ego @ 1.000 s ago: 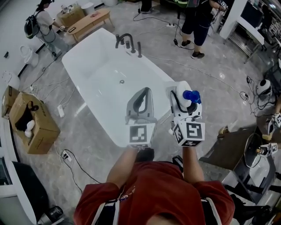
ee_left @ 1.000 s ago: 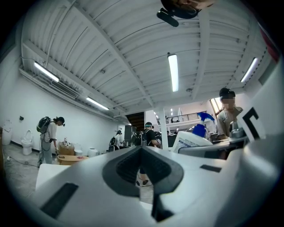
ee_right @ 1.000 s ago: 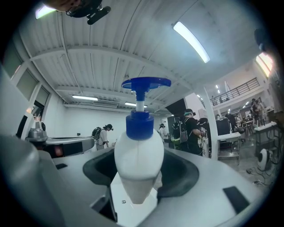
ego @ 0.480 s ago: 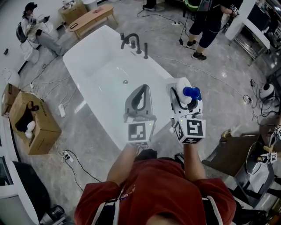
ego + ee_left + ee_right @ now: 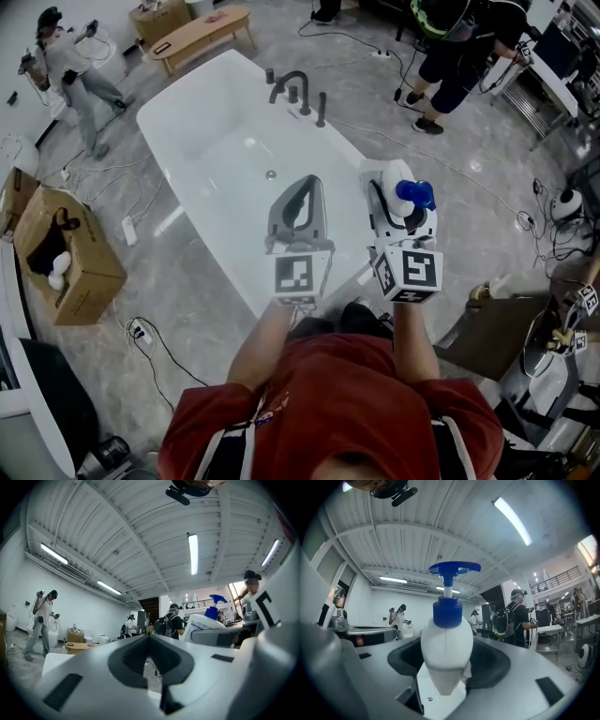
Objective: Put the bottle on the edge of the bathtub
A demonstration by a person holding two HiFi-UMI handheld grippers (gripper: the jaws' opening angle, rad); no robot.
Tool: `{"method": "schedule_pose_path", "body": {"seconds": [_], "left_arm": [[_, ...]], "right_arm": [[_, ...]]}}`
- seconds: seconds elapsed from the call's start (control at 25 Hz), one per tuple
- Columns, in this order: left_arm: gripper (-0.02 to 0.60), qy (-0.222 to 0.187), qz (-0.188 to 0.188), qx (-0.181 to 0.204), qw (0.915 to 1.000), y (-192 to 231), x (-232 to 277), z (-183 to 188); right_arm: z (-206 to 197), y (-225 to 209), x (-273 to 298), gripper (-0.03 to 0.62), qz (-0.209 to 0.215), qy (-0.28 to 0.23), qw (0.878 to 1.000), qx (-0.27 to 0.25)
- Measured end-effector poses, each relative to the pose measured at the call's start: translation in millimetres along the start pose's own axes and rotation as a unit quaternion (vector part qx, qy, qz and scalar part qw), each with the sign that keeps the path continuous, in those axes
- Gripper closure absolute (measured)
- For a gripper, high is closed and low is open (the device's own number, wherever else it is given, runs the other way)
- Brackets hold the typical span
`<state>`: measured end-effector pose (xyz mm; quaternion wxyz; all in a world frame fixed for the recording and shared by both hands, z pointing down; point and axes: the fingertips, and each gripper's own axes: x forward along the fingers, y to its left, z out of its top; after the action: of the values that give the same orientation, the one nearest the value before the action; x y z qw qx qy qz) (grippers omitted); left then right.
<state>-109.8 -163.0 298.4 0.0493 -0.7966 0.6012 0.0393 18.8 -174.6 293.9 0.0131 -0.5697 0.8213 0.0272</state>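
Note:
A white bottle [image 5: 397, 201] with a blue pump top [image 5: 415, 194] stands upright in my right gripper [image 5: 394, 192], which is shut on the bottle's body. In the right gripper view the bottle [image 5: 446, 648] fills the gap between the jaws of the right gripper [image 5: 446, 667]. My left gripper [image 5: 307, 190] is held beside it, shut with nothing in it; its tips meet in the left gripper view [image 5: 150, 638], where the bottle [image 5: 202, 622] shows at right. Both grippers hover over the near end of the white bathtub [image 5: 212, 217].
A dark faucet [image 5: 294, 88] stands at the tub's far right side. A cardboard box [image 5: 58, 255] sits on the floor at left and a wooden bench [image 5: 197, 32] beyond the tub. Cables cross the floor. People stand at far left [image 5: 66, 67] and far right [image 5: 461, 47].
Both grippers keep nearly the same place and the bottle stays held. The tub has shifted slightly in the view, and the person at far left has walked.

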Motion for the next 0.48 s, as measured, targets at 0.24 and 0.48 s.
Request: {"method": "schedule_pose_path", "body": {"seconds": [0.24, 0.48], "left_arm": [[0.565, 0.005, -0.003, -0.008, 1.0, 7.3, 1.1, -4.2], [0.566, -0.003, 0.003, -0.016, 0.9999, 10.7, 4.2, -6.2]], "right_arm": [[0.8, 6.5, 5.3, 0.324, -0.001, 0.0, 1.0, -0.003], [-0.3, 6.9, 11.1, 0.324, -0.003, 0.003, 1.0, -0.014]]}}
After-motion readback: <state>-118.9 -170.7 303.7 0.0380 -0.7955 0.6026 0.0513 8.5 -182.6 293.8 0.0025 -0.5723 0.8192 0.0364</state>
